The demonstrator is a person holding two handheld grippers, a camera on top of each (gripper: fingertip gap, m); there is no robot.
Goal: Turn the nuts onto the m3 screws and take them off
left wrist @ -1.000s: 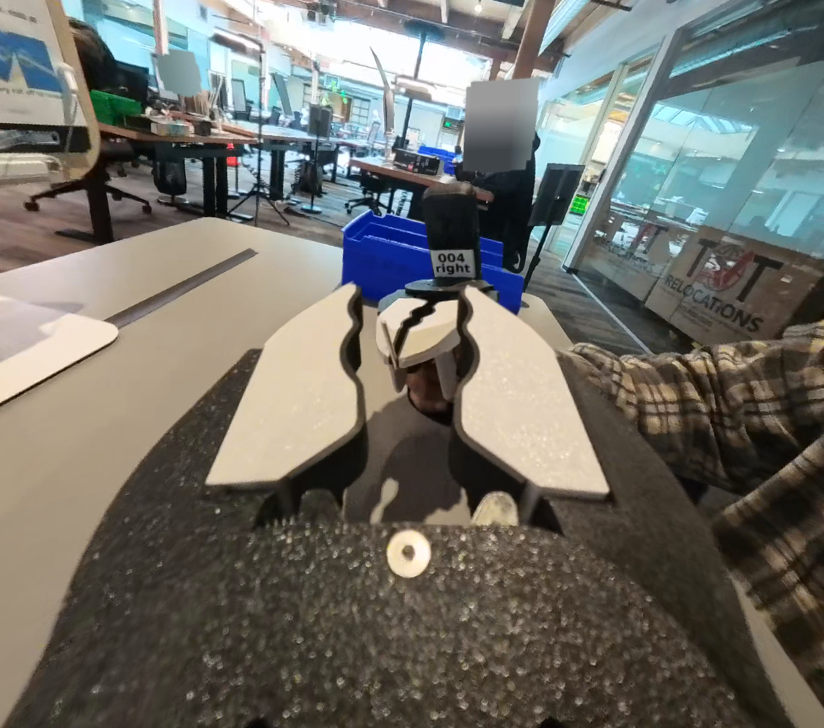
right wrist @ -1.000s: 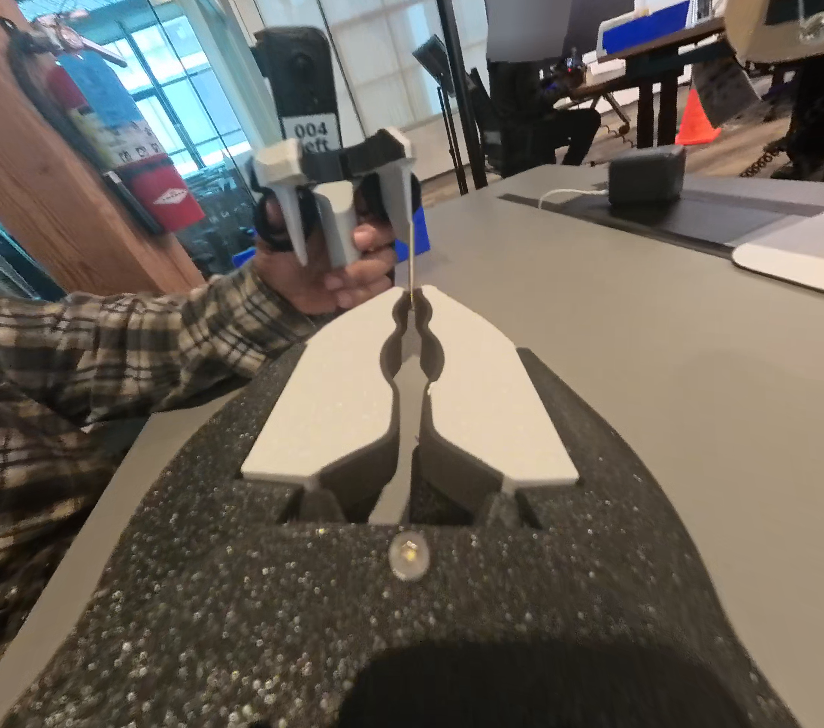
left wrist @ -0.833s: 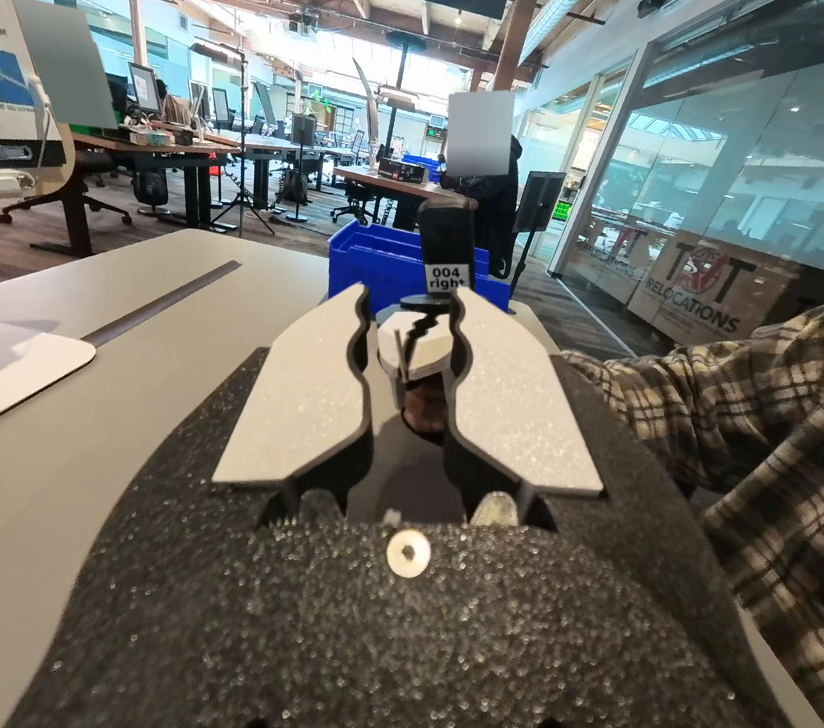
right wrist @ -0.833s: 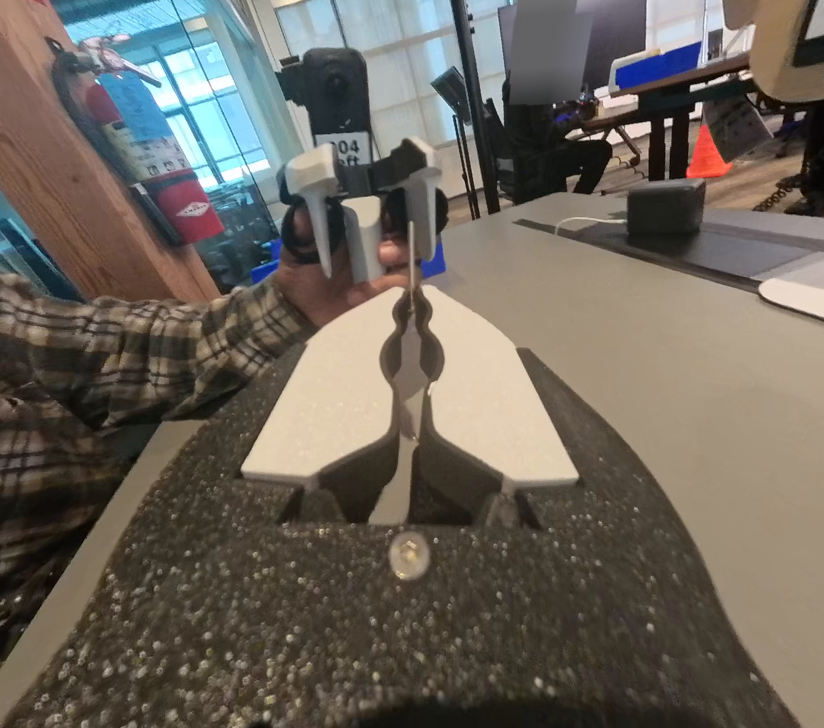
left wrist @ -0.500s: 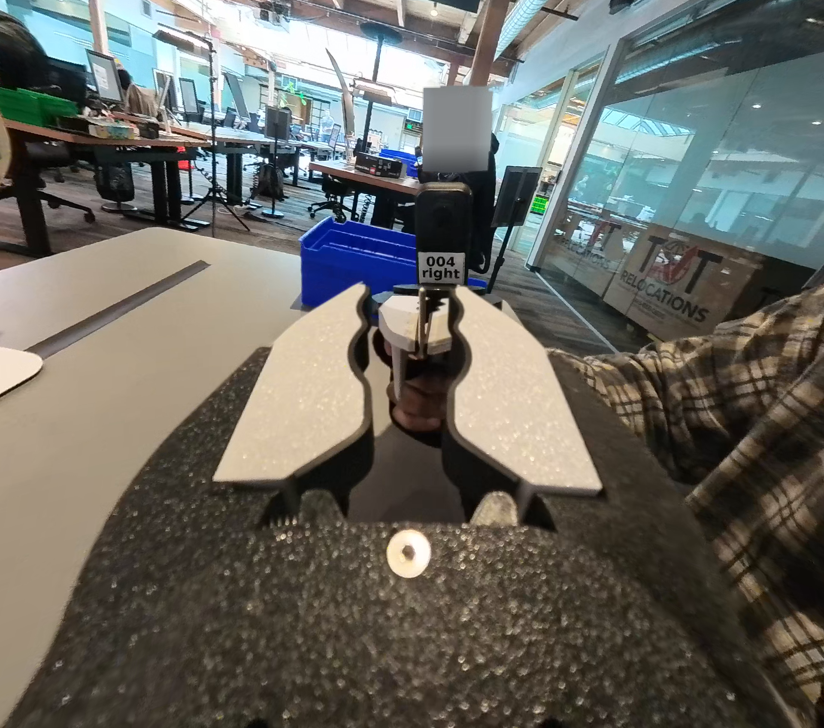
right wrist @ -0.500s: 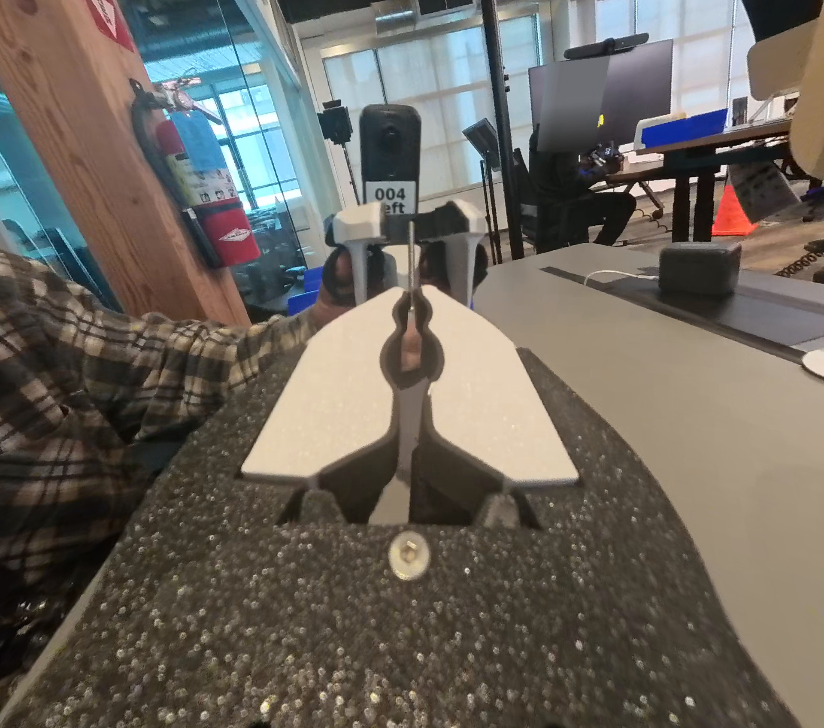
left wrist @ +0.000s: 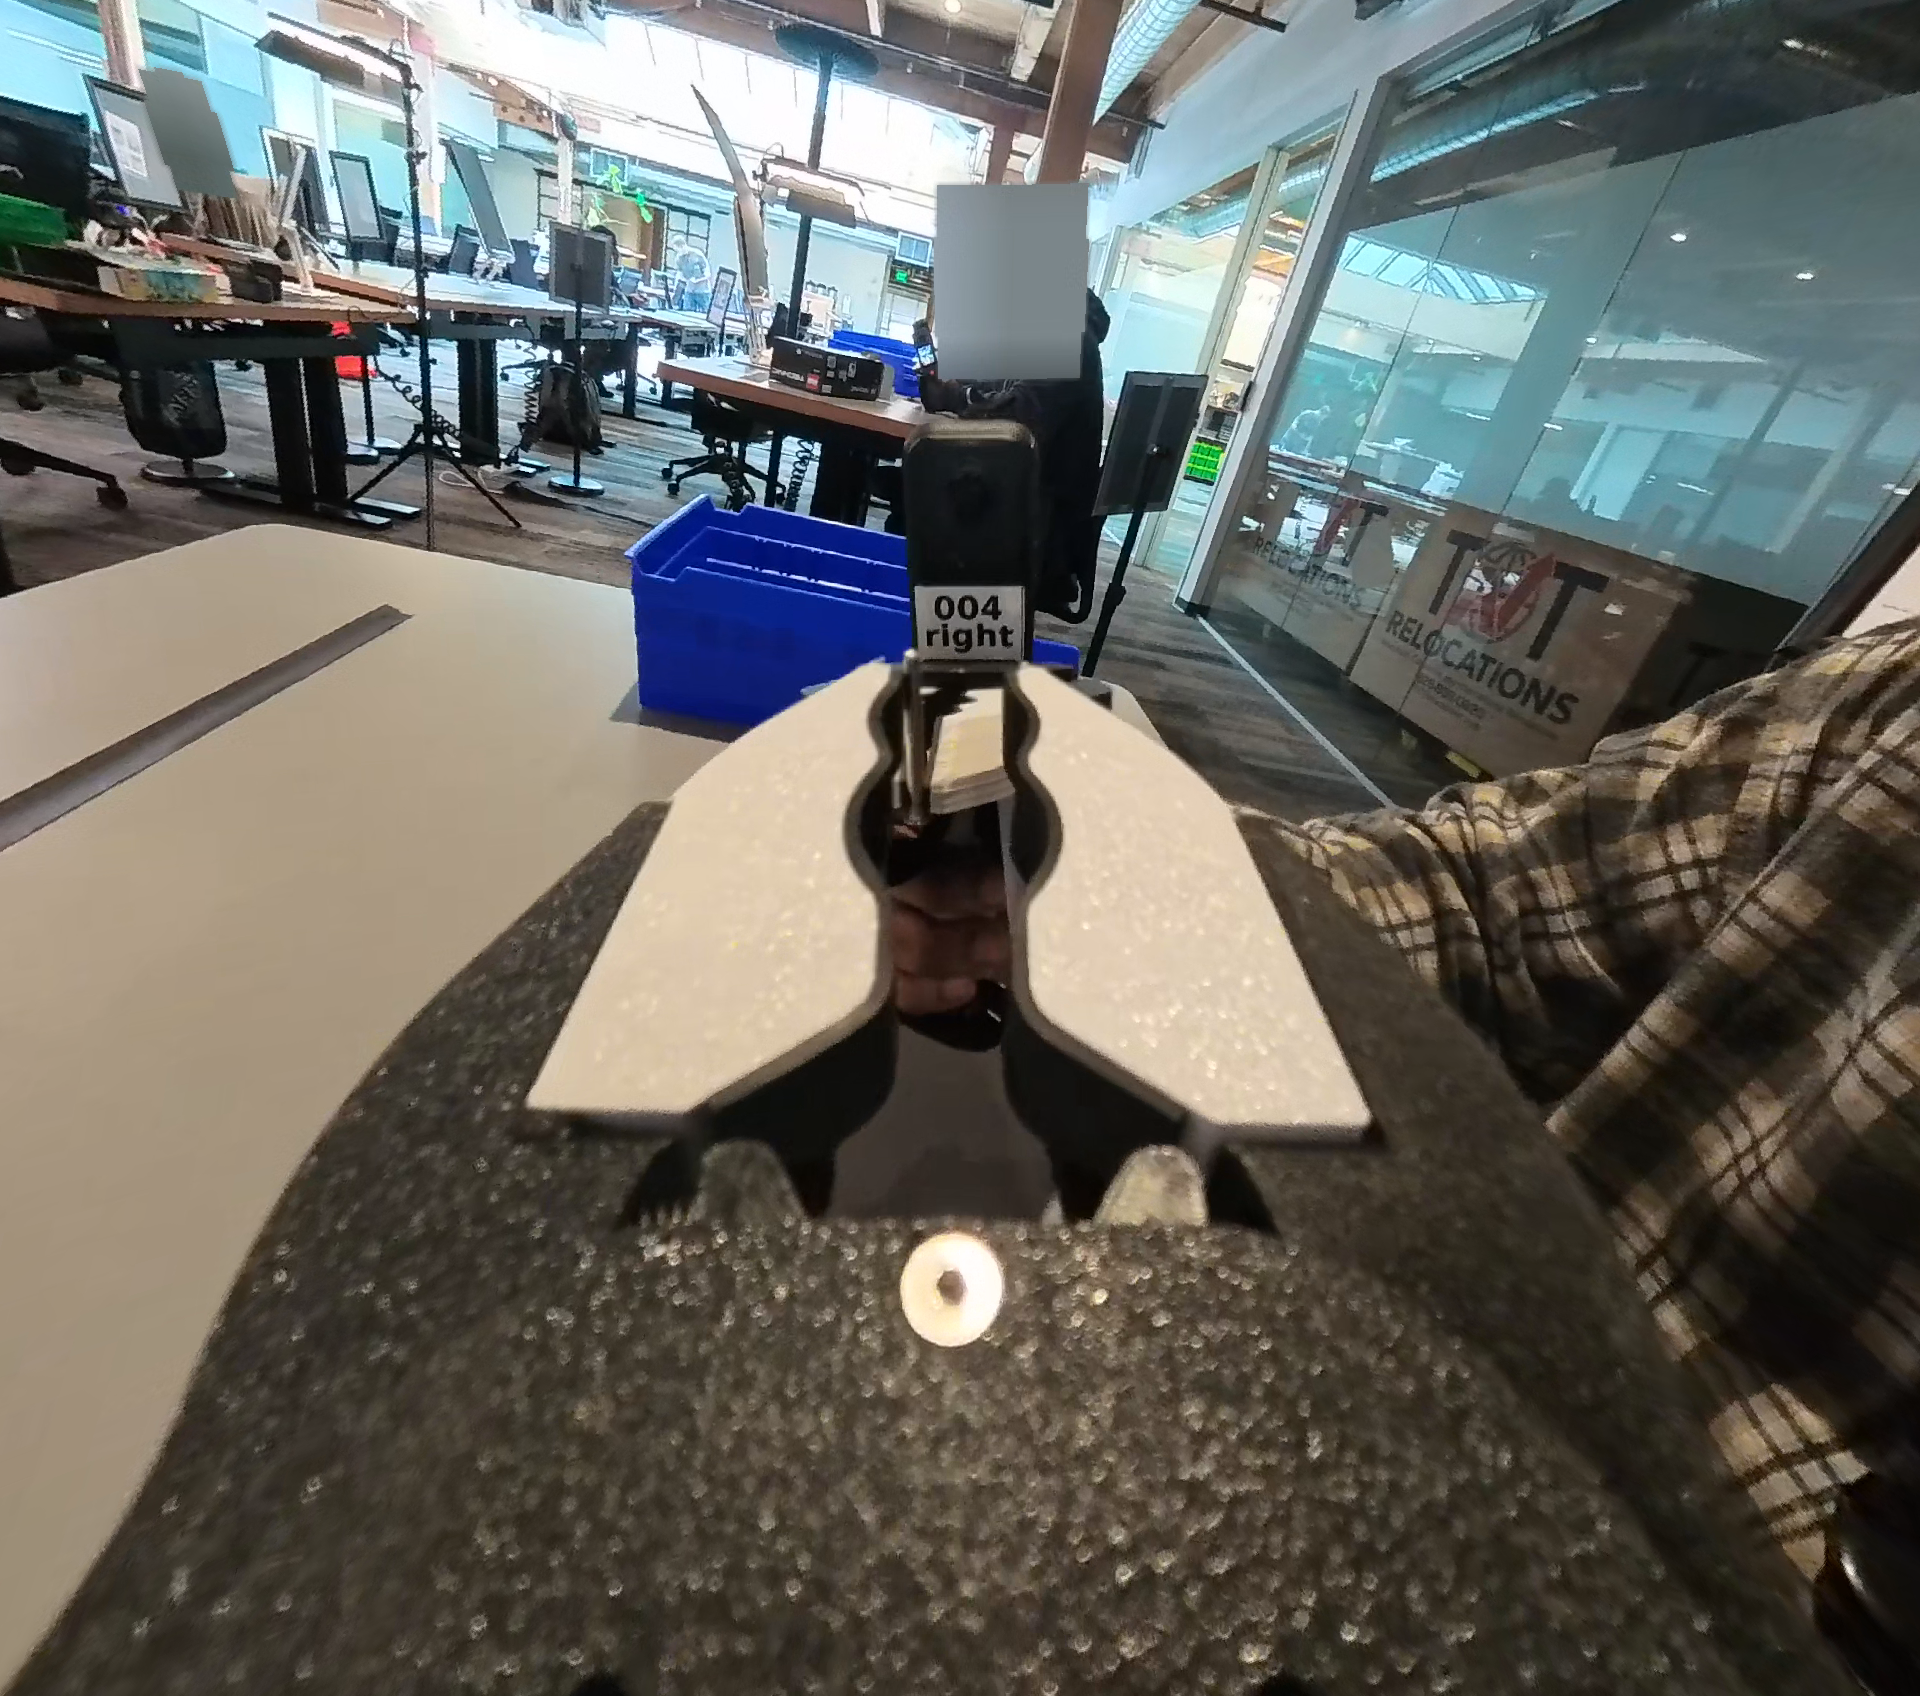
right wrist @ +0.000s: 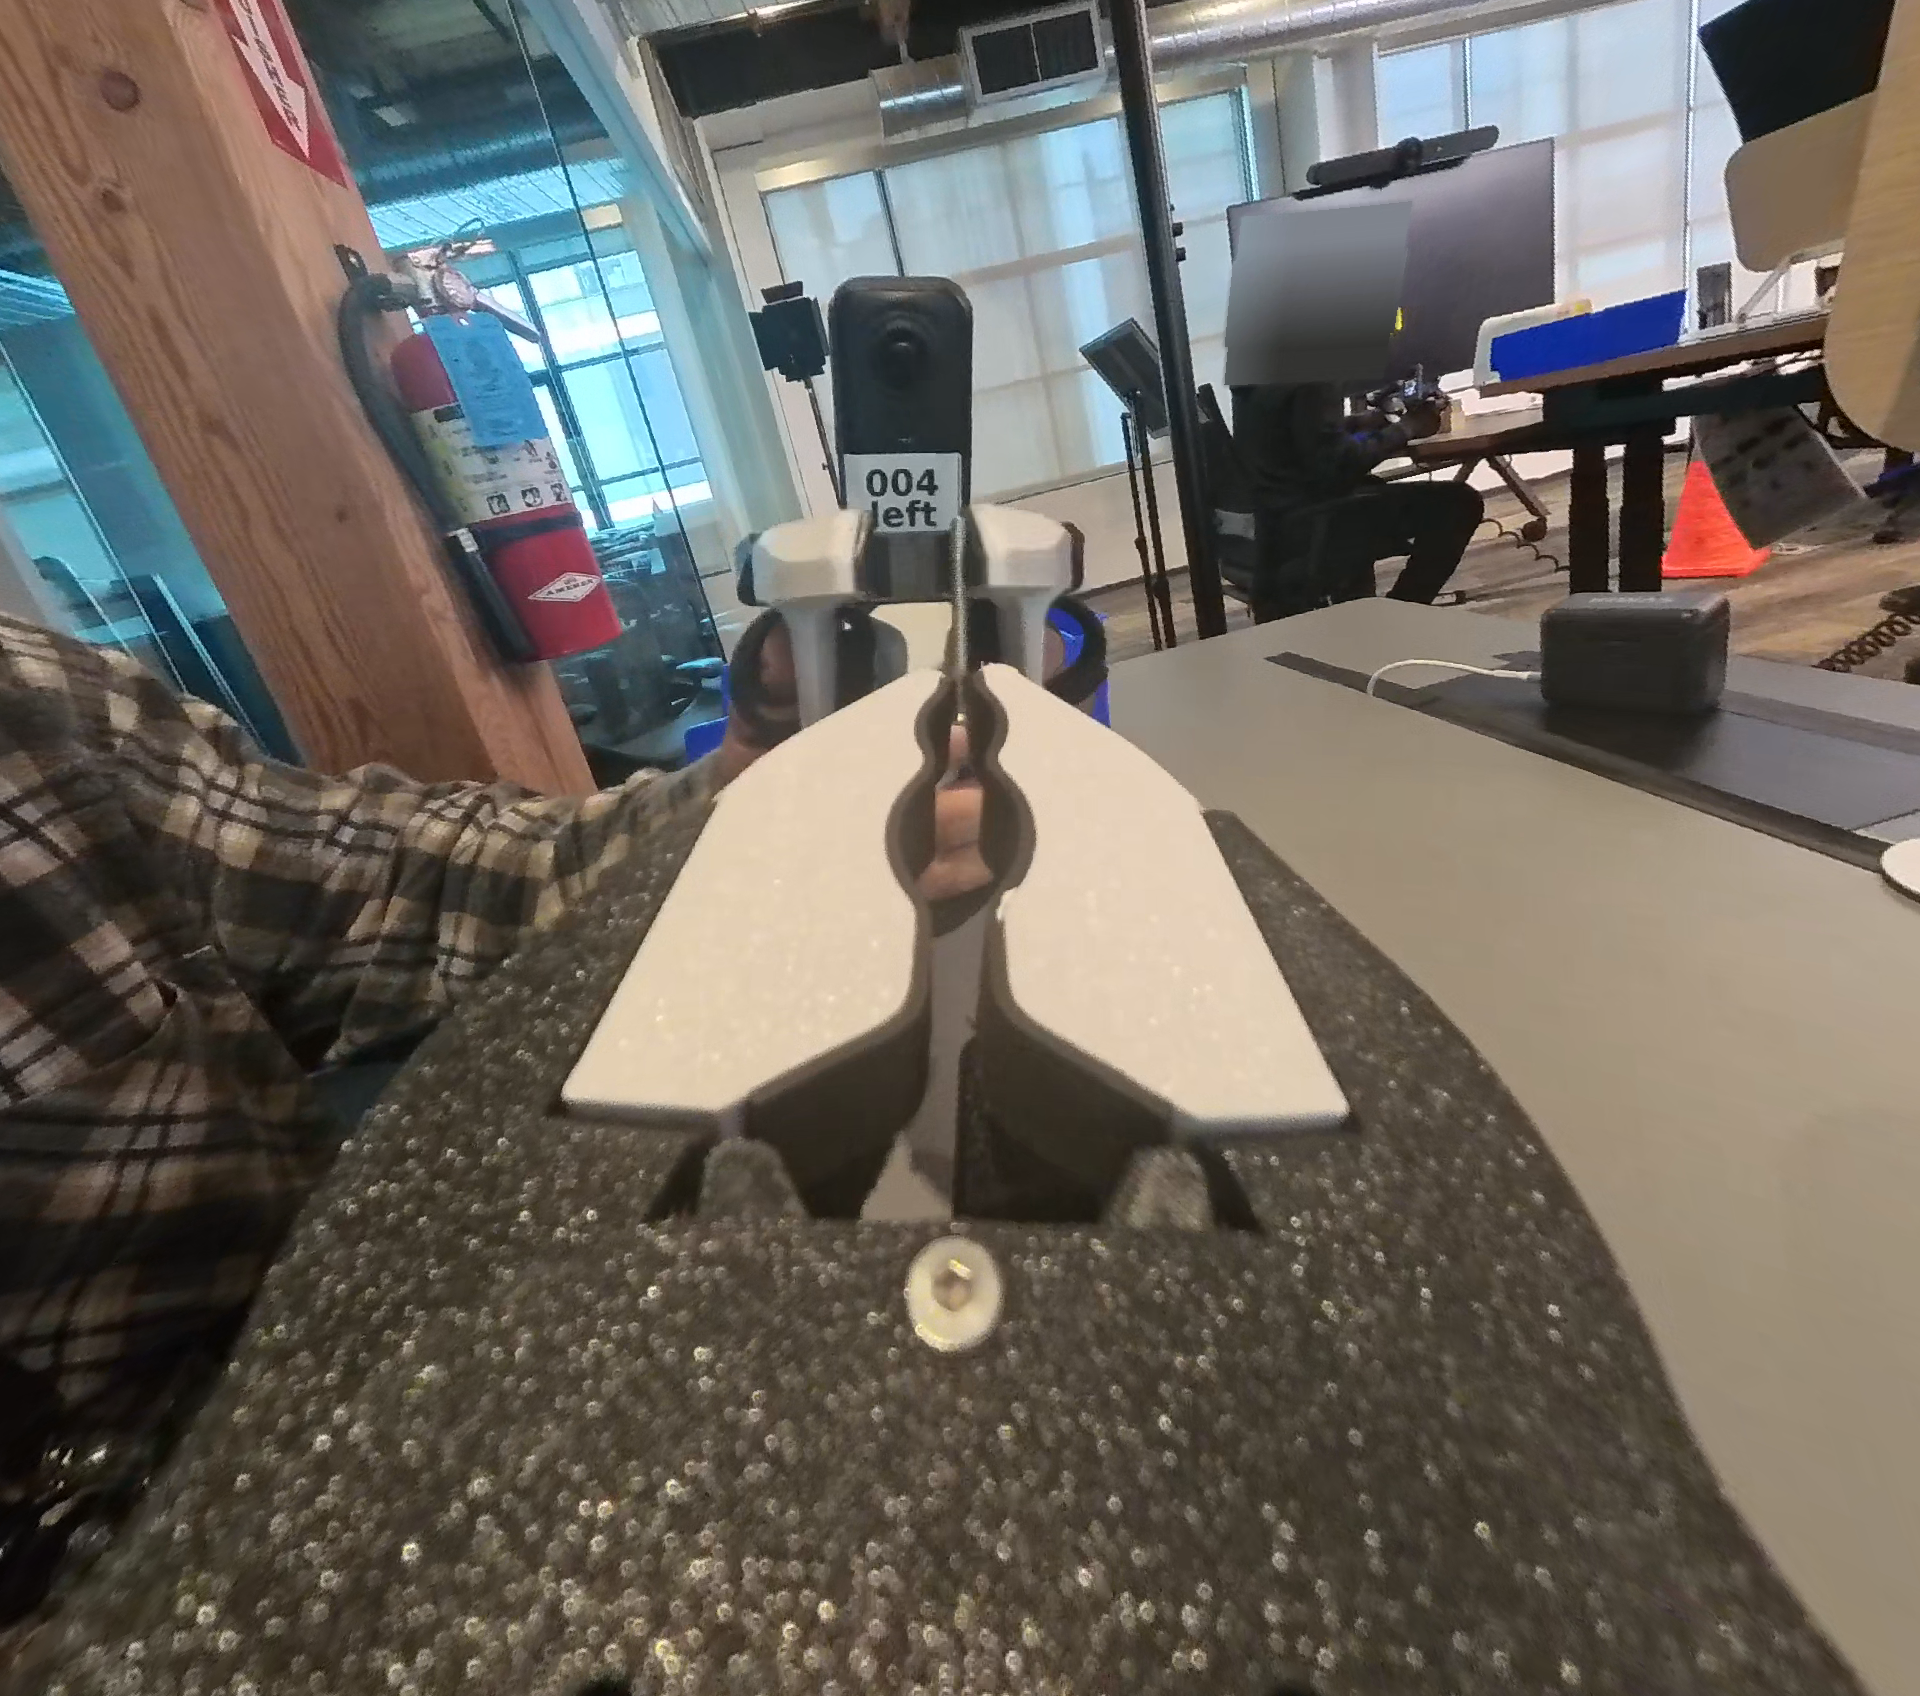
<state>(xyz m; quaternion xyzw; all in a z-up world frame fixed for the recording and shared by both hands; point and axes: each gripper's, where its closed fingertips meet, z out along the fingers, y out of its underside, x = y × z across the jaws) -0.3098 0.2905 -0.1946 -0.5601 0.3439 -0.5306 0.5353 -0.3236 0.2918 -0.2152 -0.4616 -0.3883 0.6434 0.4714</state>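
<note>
A grey table (left wrist: 260,815) is seen on the left of the left wrist view, with a blue bin (left wrist: 758,607) at its far edge. The left gripper (left wrist: 948,690) is held above the table, its jaws parted with a clear gap between the pale fingers (left wrist: 748,919). Through that gap the right gripper (left wrist: 961,758) is seen facing it, close by, with a thin metal screw (left wrist: 912,753) standing upright at its tips. A plaid sleeve (left wrist: 1610,971) fills the right side.

In the right wrist view a red fire extinguisher (right wrist: 509,493) hangs on a wooden post at the far left. The right gripper (right wrist: 958,696) is clenched on the m3 screw (right wrist: 959,607), which is pinched at the very tips and rises straight up as a long, slim, grey threaded rod. No nut can be made out on it. Just beyond, the left gripper (right wrist: 909,597) is seen with its fingers apart, one on either side of the screw line. A dark grey box (right wrist: 1631,649) rests on the table at the far right.
</note>
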